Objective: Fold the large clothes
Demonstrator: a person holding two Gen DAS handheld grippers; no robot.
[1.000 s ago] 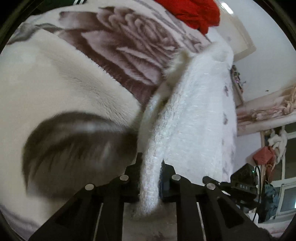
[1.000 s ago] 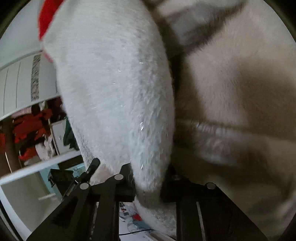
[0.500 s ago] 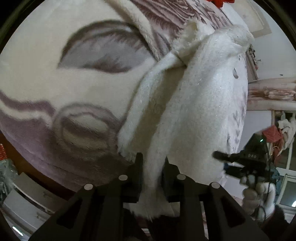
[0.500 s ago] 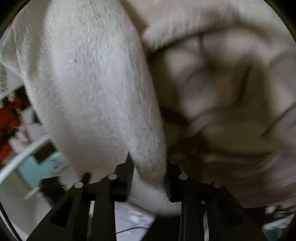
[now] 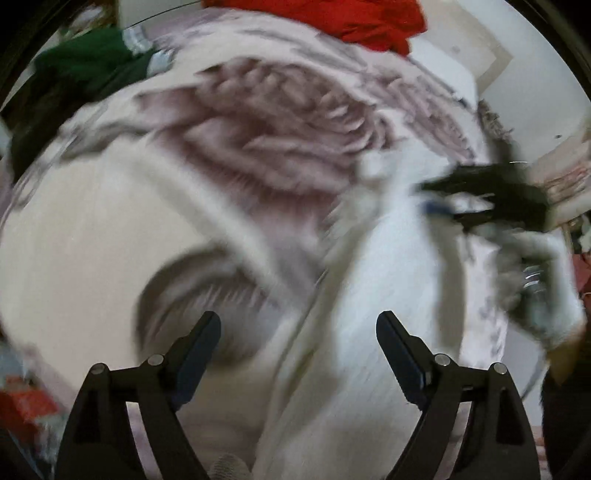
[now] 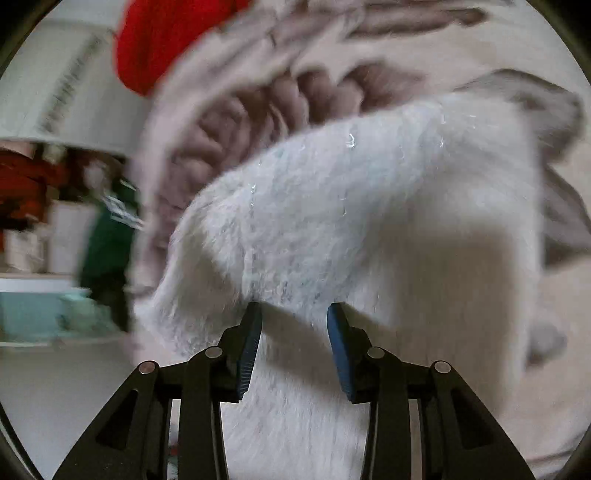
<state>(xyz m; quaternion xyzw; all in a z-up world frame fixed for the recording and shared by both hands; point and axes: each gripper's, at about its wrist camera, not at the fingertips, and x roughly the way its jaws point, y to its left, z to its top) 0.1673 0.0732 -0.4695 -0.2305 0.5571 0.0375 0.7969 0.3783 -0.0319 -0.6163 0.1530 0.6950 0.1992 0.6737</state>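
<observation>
1. One fluffy white garment [image 6: 369,221] is the thing to fold; it lies in a draped heap on a bed covered by a rose-patterned blanket [image 5: 258,147], a folded edge just ahead of the right claw [image 6: 294,332].
2. It looks soft, thick and limp, probably light for its bulk. I judge it will sag and slump wherever it is unsupported, and the long pile may slip between smooth pads.
3. A good hold would be on a doubled hem or corner, both claws well apart along one edge, so the cloth hangs flat.
4. The right claw's jaws are parting, with white pile between and below them, but the pads do not press on it.
5. The left claw [image 5: 298,332] is also spreading, jaws wide and released; the garment lies under it, ungripped.
6. Hard to read: both views are smeared by motion. Sleeves, collar and the garment's full outline cannot be made out, and its lower part is cut off.
7. Farther off, a red cloth [image 5: 369,18] and a green garment [image 5: 81,66] lie on the bed's far side.
</observation>
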